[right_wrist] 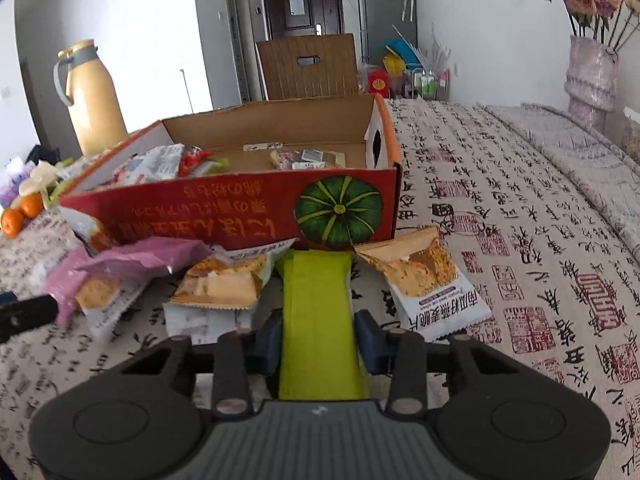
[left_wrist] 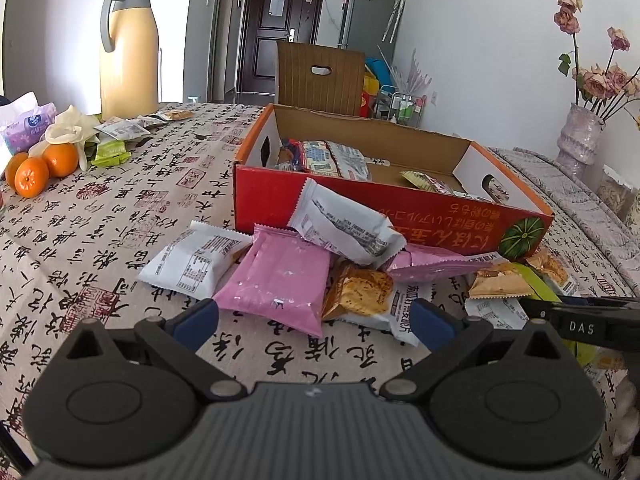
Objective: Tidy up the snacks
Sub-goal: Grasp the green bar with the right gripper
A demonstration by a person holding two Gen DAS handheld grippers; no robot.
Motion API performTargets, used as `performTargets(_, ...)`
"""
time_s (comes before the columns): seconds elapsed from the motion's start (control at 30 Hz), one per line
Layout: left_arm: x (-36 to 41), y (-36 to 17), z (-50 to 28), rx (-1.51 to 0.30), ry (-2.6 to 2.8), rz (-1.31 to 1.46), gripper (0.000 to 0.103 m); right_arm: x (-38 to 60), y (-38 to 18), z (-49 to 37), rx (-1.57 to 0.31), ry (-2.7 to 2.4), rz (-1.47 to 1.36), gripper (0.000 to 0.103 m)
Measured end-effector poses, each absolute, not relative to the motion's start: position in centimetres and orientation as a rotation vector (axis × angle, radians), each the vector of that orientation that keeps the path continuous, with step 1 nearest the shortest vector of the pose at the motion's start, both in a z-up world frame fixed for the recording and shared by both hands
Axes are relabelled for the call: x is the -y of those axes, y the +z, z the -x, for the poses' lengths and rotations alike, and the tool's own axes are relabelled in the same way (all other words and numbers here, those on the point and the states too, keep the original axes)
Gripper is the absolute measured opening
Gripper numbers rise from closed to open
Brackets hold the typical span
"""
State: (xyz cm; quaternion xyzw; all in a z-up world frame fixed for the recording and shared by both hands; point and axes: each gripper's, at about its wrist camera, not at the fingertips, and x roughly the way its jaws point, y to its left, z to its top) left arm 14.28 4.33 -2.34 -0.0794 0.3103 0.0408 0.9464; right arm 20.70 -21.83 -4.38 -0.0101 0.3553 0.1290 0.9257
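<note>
A red cardboard box (left_wrist: 360,204) with a pumpkin picture holds several snack packets. In front of it lies a loose heap: a pink packet (left_wrist: 276,284), white packets (left_wrist: 192,260) and orange cracker packets (left_wrist: 360,292). My left gripper (left_wrist: 314,320) is open, and the near edge of the pink packet lies between its blue pads. My right gripper (right_wrist: 318,336) is shut on a lime-green packet (right_wrist: 320,304) that lies flat, pointing at the box's front wall (right_wrist: 240,216). An orange-and-white cracker packet (right_wrist: 428,280) rests just right of it.
The table wears a calligraphy-print cloth (left_wrist: 120,216). A tall yellow thermos (left_wrist: 128,48), oranges (left_wrist: 40,168), tissues and more packets sit at the far left. A vase of dried roses (left_wrist: 580,136) stands at the far right. A brown chair back (left_wrist: 320,76) rises behind the box.
</note>
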Motion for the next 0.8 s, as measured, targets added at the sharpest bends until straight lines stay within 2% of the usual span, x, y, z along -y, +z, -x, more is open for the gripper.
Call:
performTargets(0.17, -4.7, -2.4, -14.5, -0.635, 0.086, 0.167, 0.103, 22.4, -4.2, -19.9, -0.694, 0.263, -0.011, 0.034)
performTargets(0.57, -7.3, -1.8, -15.6, -0.625, 0.164, 0.141, 0.103, 25.3, -1.9, -17.7, -0.568, 0.217, -0.096, 0.033)
performTargets(0.8, -10.1, -2.0, -17.2, -0.66, 0.226, 0.094, 0.103, 25.9, -1.9, -17.4, -0.558, 0.203, -0.106, 0.034)
